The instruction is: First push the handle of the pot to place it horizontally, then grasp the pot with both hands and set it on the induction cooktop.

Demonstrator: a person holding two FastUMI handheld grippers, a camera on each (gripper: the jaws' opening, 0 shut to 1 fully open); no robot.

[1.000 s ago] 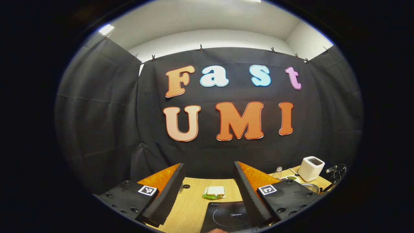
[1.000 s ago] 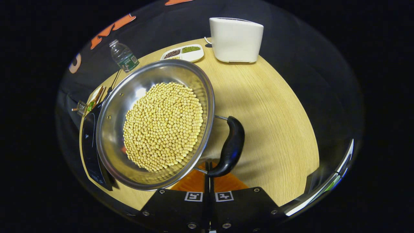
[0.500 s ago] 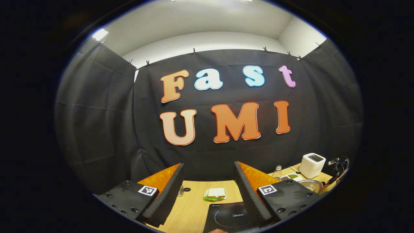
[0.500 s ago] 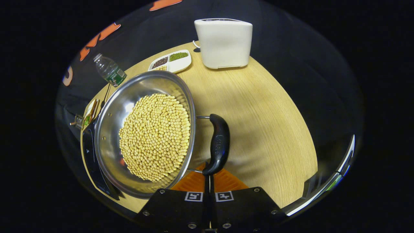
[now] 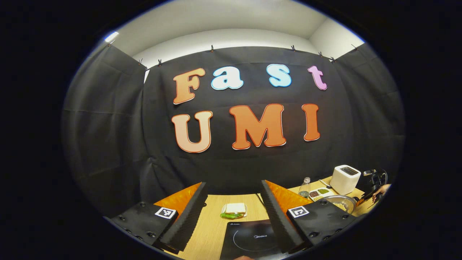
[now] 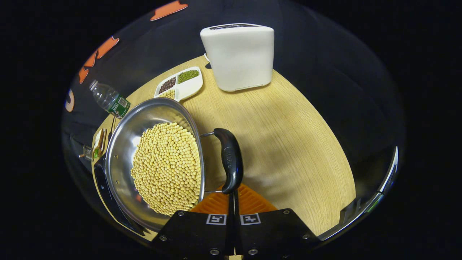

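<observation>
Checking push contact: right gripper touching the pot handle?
Touching. Right gripper view: the closed right gripper meets the lower end of the pot handle, no gap.

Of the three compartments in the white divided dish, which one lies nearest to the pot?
The compartment of pale yellow beans, at the end of the white divided dish beside the pot; dark and green ones lie farther off.
</observation>
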